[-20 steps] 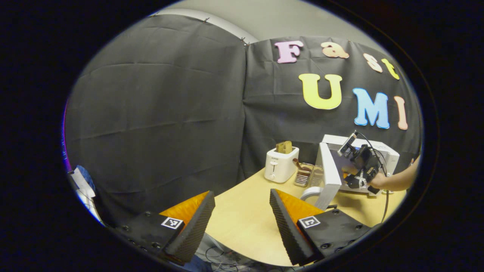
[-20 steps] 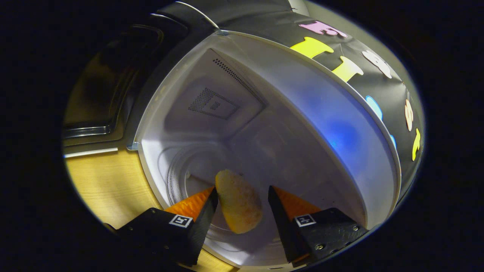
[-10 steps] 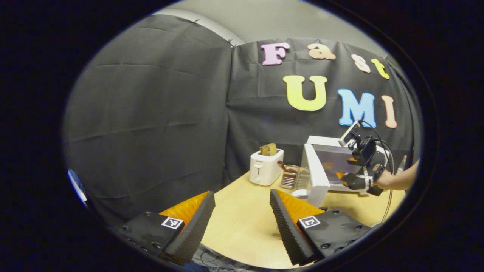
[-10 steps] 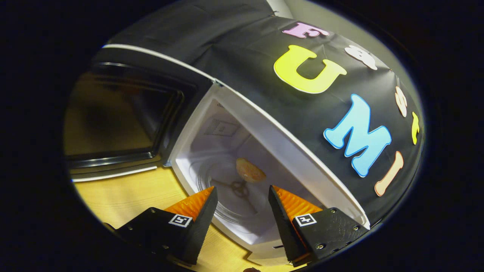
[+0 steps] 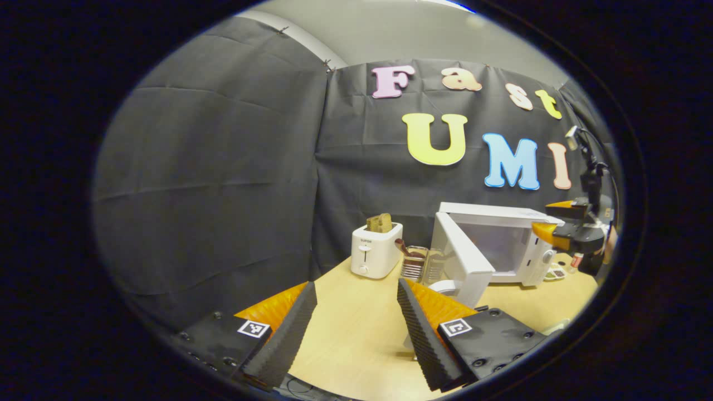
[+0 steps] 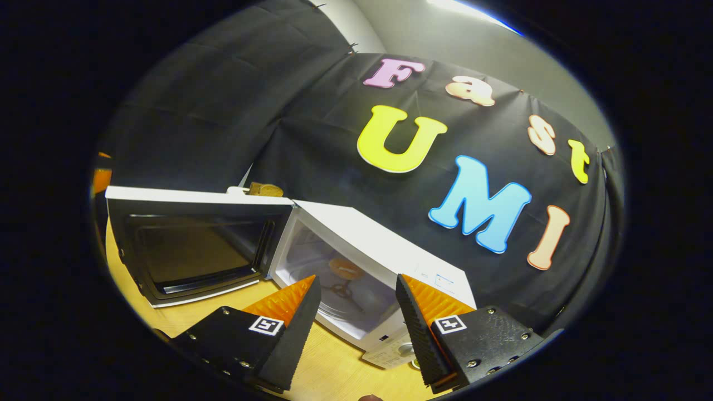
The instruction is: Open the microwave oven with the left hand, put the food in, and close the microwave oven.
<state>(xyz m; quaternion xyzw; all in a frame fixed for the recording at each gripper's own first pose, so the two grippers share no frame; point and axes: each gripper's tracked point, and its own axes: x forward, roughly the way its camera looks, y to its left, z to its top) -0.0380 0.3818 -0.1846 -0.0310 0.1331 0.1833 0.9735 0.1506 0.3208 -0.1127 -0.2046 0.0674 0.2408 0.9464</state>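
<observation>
Fingers (image 6: 412, 317) spread empty before open microwave (image 6: 384, 250).

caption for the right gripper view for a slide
Open right gripper hovers before the microwave oven, door open, food inside.

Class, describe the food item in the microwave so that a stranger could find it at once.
Start at the white microwave on the wooden table, its door swung open. Inside, on the round turntable, lies the food: a small golden-brown lump, the only thing in there.

Cloth-walled mock kitchen booth: microwave (image 5: 504, 245), toaster (image 5: 376, 250), wooden table (image 5: 356, 328).
</observation>
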